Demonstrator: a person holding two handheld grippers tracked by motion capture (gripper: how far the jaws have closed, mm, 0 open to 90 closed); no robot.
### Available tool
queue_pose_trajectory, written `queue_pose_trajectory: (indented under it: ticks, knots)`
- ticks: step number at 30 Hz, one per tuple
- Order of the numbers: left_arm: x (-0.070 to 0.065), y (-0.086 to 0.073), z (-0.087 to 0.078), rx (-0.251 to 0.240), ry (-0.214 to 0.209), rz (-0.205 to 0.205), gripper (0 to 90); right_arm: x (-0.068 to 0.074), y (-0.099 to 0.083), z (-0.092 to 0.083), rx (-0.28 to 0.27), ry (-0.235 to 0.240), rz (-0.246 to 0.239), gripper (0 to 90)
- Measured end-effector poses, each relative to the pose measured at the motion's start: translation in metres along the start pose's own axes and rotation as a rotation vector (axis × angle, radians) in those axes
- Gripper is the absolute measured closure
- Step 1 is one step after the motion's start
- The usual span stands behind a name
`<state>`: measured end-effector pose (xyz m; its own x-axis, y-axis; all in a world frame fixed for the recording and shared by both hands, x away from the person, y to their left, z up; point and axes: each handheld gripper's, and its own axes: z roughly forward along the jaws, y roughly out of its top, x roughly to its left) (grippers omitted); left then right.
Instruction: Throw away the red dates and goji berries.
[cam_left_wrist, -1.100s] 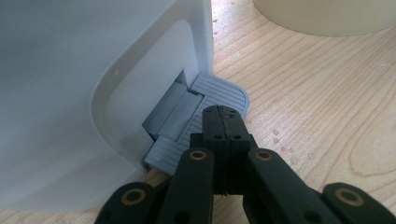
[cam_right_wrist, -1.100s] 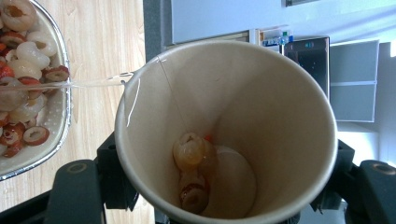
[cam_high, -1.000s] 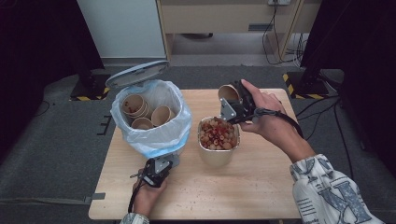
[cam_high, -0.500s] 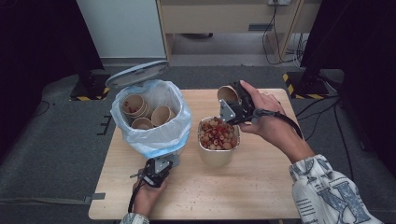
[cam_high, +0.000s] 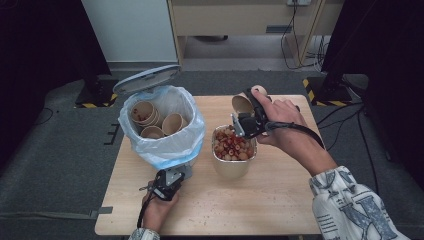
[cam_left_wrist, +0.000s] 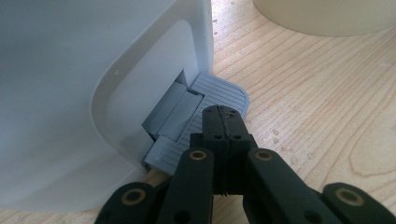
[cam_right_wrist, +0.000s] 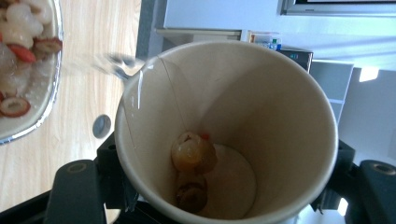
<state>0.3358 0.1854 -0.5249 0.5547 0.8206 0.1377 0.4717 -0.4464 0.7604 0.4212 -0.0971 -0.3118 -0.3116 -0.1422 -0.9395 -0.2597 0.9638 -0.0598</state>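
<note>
Both hands still; right hand-held gripper (cam_high: 245, 112) tilts cup (cam_high: 242, 104)

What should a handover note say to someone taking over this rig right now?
Left gripper: shut, tips pressing the bin's pedal; lid up.
Right gripper: shut on a paper cup, tipped over the foil container of food scraps.
Done: several cups lie in the lined bin.
Left: a couple of scraps remain inside the held cup; probably empty them into the container, then drop the cup in the bin and release the pedal.
</note>
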Motion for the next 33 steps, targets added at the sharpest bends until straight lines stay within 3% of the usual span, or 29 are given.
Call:
queue_pose_trajectory:
  ticks: [33]
  knots:
    - [0.0002,0.0000,-0.0001,0.000,-0.001,-0.002,89.9,0.0011,-0.0038,0.0007,0.006,0.001,0.000,27.7]
